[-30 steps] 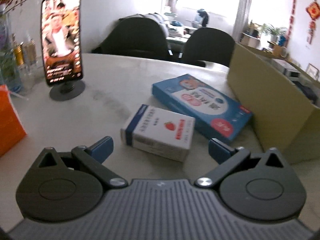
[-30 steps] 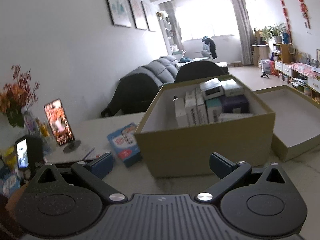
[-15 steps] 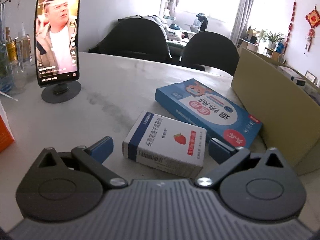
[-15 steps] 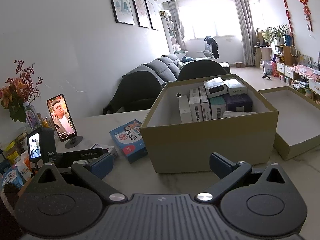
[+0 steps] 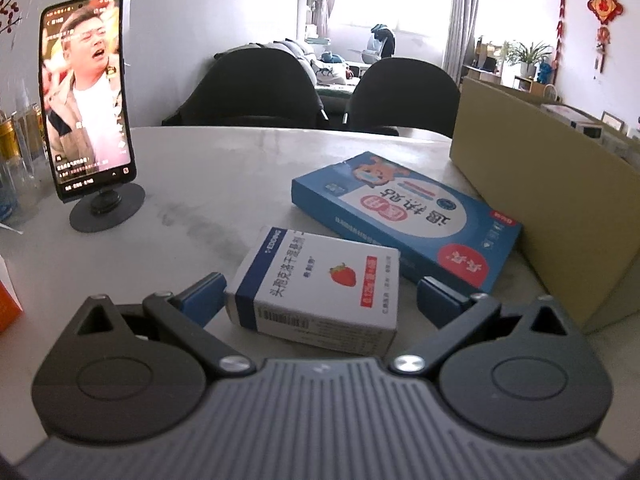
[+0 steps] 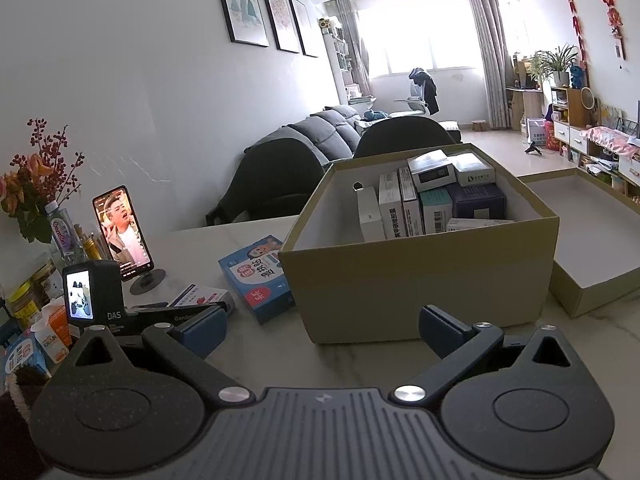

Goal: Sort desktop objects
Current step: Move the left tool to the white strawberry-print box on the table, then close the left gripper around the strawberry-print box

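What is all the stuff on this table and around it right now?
white strawberry box: one, white with a blue band, lying on the table between the open left fingers
blue flat box: one, blue and white, lying beside the cardboard box
cardboard box: one, tan, open, holding several upright small boxes
box lid: one, tan, lying open side up, right of the cardboard box
phone on stand: one, black, screen lit, upright at table's left
flowers: one bunch, red and orange, far left
jars and cartons: several, mixed colours, left edge
chairs: two, black, behind the table
left hand-held gripper: one, black with blue pads, open
right hand-held gripper: one, black with blue pads, open, holding nothing
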`<state>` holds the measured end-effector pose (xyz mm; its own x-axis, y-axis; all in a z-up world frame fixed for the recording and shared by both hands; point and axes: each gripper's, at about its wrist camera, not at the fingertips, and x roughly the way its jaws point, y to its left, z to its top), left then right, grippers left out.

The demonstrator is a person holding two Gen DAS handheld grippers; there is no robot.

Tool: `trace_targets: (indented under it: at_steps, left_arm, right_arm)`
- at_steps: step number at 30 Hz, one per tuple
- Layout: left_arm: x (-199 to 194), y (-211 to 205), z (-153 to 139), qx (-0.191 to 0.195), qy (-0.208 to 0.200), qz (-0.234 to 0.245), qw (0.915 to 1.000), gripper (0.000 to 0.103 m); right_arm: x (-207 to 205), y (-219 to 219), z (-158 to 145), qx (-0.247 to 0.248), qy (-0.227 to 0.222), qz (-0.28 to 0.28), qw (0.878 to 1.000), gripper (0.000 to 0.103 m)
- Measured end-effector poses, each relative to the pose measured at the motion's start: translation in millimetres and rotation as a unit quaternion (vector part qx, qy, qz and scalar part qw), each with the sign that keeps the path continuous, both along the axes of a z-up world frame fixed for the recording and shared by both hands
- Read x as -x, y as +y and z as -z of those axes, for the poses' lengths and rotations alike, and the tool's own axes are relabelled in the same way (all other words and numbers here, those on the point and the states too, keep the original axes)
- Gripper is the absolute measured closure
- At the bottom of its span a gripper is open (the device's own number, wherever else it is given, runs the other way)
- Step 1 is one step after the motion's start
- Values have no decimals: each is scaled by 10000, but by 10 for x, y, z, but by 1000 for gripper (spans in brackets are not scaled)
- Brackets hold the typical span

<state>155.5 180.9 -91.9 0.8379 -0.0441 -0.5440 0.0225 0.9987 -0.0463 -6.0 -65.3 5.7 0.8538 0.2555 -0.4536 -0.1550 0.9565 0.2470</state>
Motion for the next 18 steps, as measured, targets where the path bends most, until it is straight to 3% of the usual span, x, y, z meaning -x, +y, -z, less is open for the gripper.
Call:
trace_targets:
  at_steps: [4,18]
  left_arm:
    - [24,26,-11,52,-63,-37,10000,13]
    - [249,94,-131,265,-318,19,9991,14]
  right_arm:
    - [-6,7,7,-4,17,1,10000,1]
    - [-32,24,17,12,33,-18,10000,1]
